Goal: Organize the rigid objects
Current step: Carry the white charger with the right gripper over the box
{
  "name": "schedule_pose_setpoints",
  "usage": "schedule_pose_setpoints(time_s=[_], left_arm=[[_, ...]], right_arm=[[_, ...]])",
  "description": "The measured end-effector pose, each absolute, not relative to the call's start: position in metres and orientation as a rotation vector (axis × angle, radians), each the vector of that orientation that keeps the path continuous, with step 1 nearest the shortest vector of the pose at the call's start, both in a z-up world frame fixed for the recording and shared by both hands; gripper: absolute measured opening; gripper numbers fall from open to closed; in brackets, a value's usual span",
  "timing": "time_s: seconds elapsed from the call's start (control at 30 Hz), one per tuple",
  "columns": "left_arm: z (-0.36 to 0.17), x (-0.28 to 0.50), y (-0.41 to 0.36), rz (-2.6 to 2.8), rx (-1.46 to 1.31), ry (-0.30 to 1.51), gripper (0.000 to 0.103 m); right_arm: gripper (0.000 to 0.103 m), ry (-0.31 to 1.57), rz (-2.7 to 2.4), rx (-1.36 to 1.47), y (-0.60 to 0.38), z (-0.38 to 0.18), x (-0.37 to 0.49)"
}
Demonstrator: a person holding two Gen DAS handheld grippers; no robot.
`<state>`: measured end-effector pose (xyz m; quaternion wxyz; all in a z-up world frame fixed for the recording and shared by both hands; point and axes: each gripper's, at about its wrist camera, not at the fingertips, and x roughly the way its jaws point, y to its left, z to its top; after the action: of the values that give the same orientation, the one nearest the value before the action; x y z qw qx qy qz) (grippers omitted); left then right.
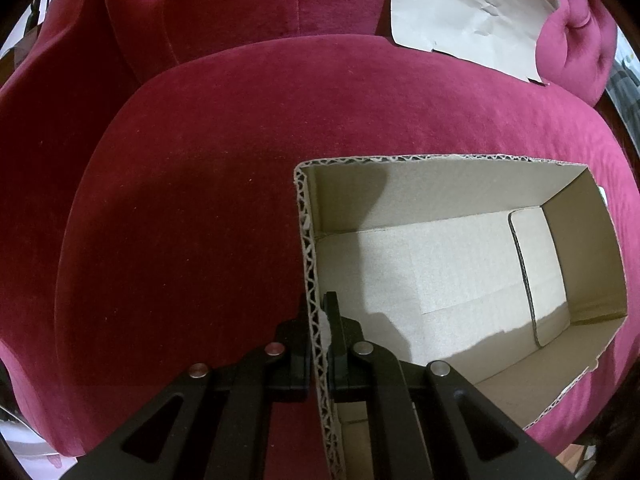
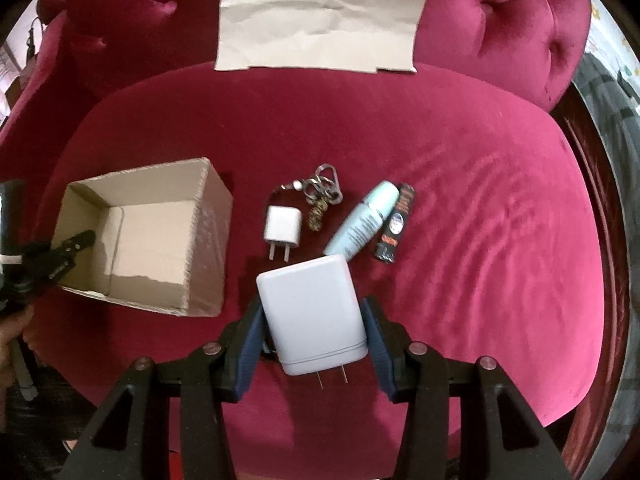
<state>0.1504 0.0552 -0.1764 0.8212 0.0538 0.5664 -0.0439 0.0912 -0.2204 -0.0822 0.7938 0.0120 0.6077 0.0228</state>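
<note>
Left wrist view: the left gripper (image 1: pixel 318 332) is clamped on the near left wall of the open box (image 1: pixel 460 264), one finger outside and one inside, jaws nearly together on the corrugated edge. The box sits on the red sofa seat (image 1: pixel 180 220), interior bare, long axis running to the right. A sheet of paper (image 1: pixel 472 16) lies far right against the backrest

Right wrist view: the right gripper (image 2: pixel 314 328) holds a large white charger (image 2: pixel 312 312) between its blue pads, jaws at a middling width, prongs pointing toward the camera, the charger apparently clear of the seat. The box (image 2: pixel 160 236) lies to the left of this gripper and slightly farther, its opening upward, with the left gripper (image 2: pixel 76 244) on its left wall. On the seat beyond the charger rest a small white plug (image 2: pixel 282 228), a keychain (image 2: pixel 324 192), a pale blue tube (image 2: pixel 364 220) and a black tube (image 2: pixel 394 226), touching side by side. The coming move likely carries the charger leftward over the box's right wall
</note>
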Motion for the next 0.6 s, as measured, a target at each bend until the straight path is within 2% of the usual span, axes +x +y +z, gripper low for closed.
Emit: schedule_pose_setpoints(time_s=[0.6], left_arm=[[-0.175,0.149,0.059,-0.093,0.109,1.200,0.005]], right_arm=[[0.051,1.261,0.201,-0.041,-0.150,-0.065,0.110]])
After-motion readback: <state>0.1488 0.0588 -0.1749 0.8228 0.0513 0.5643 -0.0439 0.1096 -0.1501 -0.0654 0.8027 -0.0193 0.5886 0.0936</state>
